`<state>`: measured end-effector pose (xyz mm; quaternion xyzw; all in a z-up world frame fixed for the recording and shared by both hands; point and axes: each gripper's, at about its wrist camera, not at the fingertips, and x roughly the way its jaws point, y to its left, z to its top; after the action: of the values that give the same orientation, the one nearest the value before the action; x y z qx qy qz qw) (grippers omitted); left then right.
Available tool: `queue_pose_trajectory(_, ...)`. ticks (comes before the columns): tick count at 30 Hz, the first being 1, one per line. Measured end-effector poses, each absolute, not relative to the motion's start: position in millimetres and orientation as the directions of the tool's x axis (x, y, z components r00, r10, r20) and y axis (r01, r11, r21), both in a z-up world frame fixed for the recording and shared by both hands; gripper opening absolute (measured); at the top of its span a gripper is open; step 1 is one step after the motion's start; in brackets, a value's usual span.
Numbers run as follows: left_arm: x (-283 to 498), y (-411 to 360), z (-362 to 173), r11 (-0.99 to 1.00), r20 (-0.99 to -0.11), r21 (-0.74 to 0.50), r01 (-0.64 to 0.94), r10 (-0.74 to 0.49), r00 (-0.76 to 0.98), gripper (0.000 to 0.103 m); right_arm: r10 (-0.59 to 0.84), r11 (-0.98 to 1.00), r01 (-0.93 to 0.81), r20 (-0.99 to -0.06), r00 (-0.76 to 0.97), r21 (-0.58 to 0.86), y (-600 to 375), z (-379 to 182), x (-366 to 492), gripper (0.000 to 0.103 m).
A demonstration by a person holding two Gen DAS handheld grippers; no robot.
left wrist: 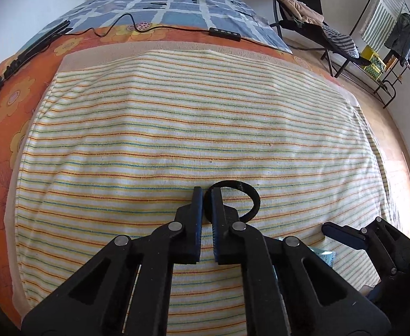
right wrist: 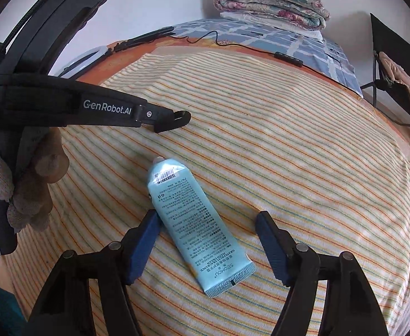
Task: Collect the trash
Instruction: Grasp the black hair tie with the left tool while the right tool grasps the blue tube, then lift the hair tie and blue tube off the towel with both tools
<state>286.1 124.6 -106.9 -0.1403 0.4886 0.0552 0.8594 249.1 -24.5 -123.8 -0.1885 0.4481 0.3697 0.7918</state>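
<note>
Hand-cream tube, pale blue, lies flat on the striped towel covering the bed, between the wide-spread fingers of the right gripper, its cap toward 11 o'clock. Left gripper pinches a black ring between nearly closed fingers. At 12 o'clock sit folded quilts; a chair stands at 2 o'clock. Open towel stretches ahead toward the bed's far edge.

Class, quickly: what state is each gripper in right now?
Left gripper: shut on the black ring.
Right gripper: open, straddling the hand cream tube, not gripping it.
</note>
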Motion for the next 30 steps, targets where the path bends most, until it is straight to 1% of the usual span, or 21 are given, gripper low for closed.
queue_pose_trajectory(1,285.6,124.9,-106.3,0.954,-0.855,-0.189,-0.233,-0.043,0.517,0.004,0.417,0.658,-0.752,-0.848,0.326,0.034,-25.9,-122.6,249.8,0.057)
queue_pose_trajectory(2,284.8,125.4,-105.4,0.954,-0.854,-0.189,-0.235,-0.042,0.518,0.003,0.420,0.661,-0.750,-0.847,0.325,0.040,-27.8,-121.2,250.5,0.050)
queue_pose_trajectory(3,284.1,125.7,-104.5,0.954,-0.854,-0.187,-0.236,-0.039,0.519,0.003,0.425,0.663,-0.746,-0.847,0.319,0.052,-29.7,-120.1,252.0,0.038)
queue_pose_trajectory(4,283.5,125.7,-103.4,0.954,-0.853,-0.183,-0.237,-0.034,0.520,0.003,0.429,0.668,-0.741,-0.848,0.312,0.065,-31.7,-119.6,253.8,0.031)
queue_pose_trajectory(5,282.5,125.7,-102.1,0.955,-0.852,-0.179,-0.238,-0.029,0.523,0.003,0.433,0.674,-0.735,-0.847,0.308,0.077,-33.6,-119.3,255.7,0.028)
queue_pose_trajectory(7,280.2,125.9,-99.5,0.956,-0.850,-0.173,-0.238,-0.022,0.527,0.002,0.445,0.682,-0.725,-0.844,0.300,0.102,-38.1,-118.8,257.8,0.016)
queue_pose_trajectory(8,279.2,125.2,-98.2,0.957,-0.849,-0.169,-0.236,-0.020,0.527,0.002,0.447,0.685,-0.721,-0.844,0.297,0.109,-39.5,-118.8,258.5,0.015)
queue_pose_trajectory(10,277.2,125.6,-96.2,0.958,-0.848,-0.162,-0.236,-0.012,0.530,0.002,0.448,0.690,-0.715,-0.844,0.295,0.116,-41.2,-118.5,259.3,0.008)
queue_pose_trajectory(13,274.6,127.0,-94.2,0.958,-0.847,-0.161,-0.238,-0.010,0.532,0.002,0.445,0.695,-0.710,-0.845,0.296,0.117,-41.8,-117.3,258.9,0.005)
queue_pose_trajectory(22,264.2,129.1,-85.6,0.957,-0.838,-0.165,-0.238,-0.009,0.545,0.002,0.448,0.688,-0.720,-0.835,0.319,0.094,-41.9,-108.4,248.3,0.004)
queue_pose_trajectory(30,243.6,125.1,-71.1,0.962,-0.831,-0.159,-0.220,-0.010,0.556,0.002,0.466,0.697,-0.710,-0.819,0.335,0.106,-56.8,-89.5,234.6,0.004)
